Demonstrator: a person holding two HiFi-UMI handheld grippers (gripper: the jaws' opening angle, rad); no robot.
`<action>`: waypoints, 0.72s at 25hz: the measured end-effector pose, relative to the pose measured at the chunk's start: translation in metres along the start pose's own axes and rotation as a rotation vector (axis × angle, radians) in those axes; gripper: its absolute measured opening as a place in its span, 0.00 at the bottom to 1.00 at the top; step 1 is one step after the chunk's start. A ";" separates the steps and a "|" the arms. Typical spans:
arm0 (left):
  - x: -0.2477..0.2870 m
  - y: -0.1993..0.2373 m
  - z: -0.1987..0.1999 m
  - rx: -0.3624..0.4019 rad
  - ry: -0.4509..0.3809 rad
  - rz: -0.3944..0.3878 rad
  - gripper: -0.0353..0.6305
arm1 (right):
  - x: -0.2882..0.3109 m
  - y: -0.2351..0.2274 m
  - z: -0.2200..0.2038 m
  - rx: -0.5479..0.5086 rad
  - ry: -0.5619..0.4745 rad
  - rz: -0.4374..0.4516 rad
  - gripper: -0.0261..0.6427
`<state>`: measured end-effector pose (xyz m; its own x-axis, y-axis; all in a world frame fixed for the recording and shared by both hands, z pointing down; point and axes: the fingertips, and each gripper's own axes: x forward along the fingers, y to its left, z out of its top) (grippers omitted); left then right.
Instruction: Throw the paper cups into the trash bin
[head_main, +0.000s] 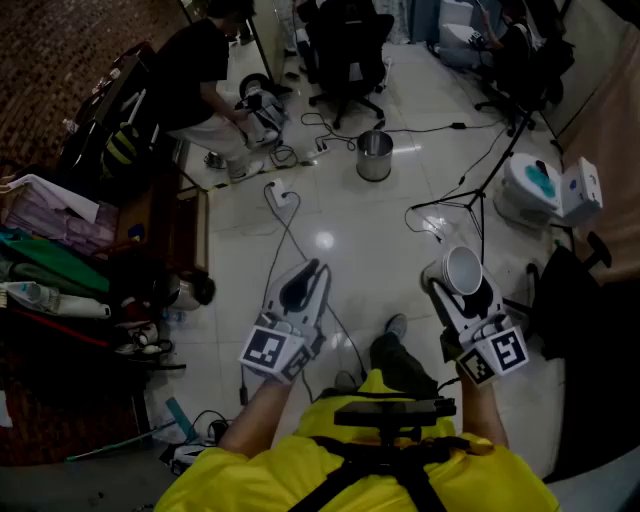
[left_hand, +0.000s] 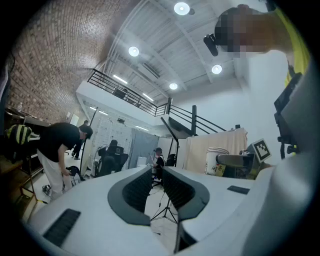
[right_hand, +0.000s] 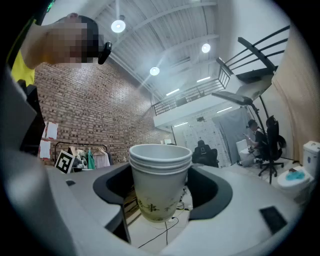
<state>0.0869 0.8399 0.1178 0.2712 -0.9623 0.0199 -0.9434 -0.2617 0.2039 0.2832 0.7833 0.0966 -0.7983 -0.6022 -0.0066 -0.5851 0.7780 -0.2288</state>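
Two or more nested white paper cups (right_hand: 160, 180) with green print stand upright between the jaws of my right gripper (right_hand: 161, 192), which is shut on them. In the head view the cups (head_main: 463, 269) are held in the air at the right, above the tiled floor. The round metal trash bin (head_main: 374, 155) stands on the floor well ahead, between the two grippers. My left gripper (head_main: 300, 287) hovers at the left; its dark jaws (left_hand: 156, 189) stand almost together with nothing between them. From the left gripper view the cups (left_hand: 216, 161) show off to the right.
A person (head_main: 200, 80) bends over gear at the back left. Black office chairs (head_main: 345, 50) stand behind the bin. A tripod (head_main: 482, 190) and cables (head_main: 290, 235) cross the floor. Cluttered shelves (head_main: 60, 250) line the left; a white appliance (head_main: 530, 190) sits at right.
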 end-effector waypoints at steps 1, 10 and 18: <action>0.017 0.003 0.000 0.006 0.002 0.006 0.12 | 0.010 -0.015 0.001 0.004 0.002 0.008 0.56; 0.164 0.024 0.015 0.021 0.024 0.064 0.12 | 0.112 -0.139 0.029 0.051 0.032 0.128 0.56; 0.246 0.089 0.019 0.012 0.047 0.122 0.12 | 0.206 -0.199 0.031 0.052 0.064 0.165 0.56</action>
<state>0.0661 0.5783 0.1224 0.1628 -0.9826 0.0893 -0.9721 -0.1443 0.1850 0.2394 0.4986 0.1104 -0.8911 -0.4537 0.0133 -0.4389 0.8539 -0.2797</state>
